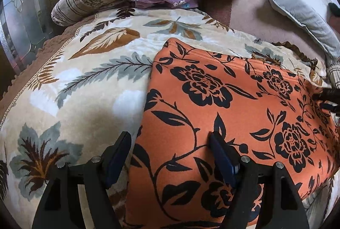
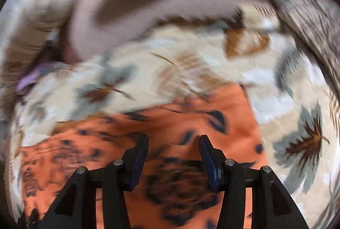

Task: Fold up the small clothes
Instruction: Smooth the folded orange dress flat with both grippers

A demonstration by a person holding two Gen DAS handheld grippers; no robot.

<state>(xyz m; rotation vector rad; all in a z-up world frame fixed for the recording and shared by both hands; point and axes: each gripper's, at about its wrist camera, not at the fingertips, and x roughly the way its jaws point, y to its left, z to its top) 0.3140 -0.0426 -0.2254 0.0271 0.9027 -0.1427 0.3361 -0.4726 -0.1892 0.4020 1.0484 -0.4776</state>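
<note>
Orange cloth with black flowers (image 1: 212,106) spread flat on leaf-patterned cream blanket (image 1: 85,84). Left gripper (image 1: 170,139) released wide, straddling its edge. Right gripper (image 2: 173,142) unclenched above it (blurred).

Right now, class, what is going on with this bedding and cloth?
A person holding two tongs is working on an orange cloth with black flowers, laid flat on a cream leaf-patterned blanket. The left tongs hover open over the cloth's near edge, gripping nothing. The right tongs, in a blurred view, are over the same cloth with jaws apart; no fabric seems pinched.
</note>
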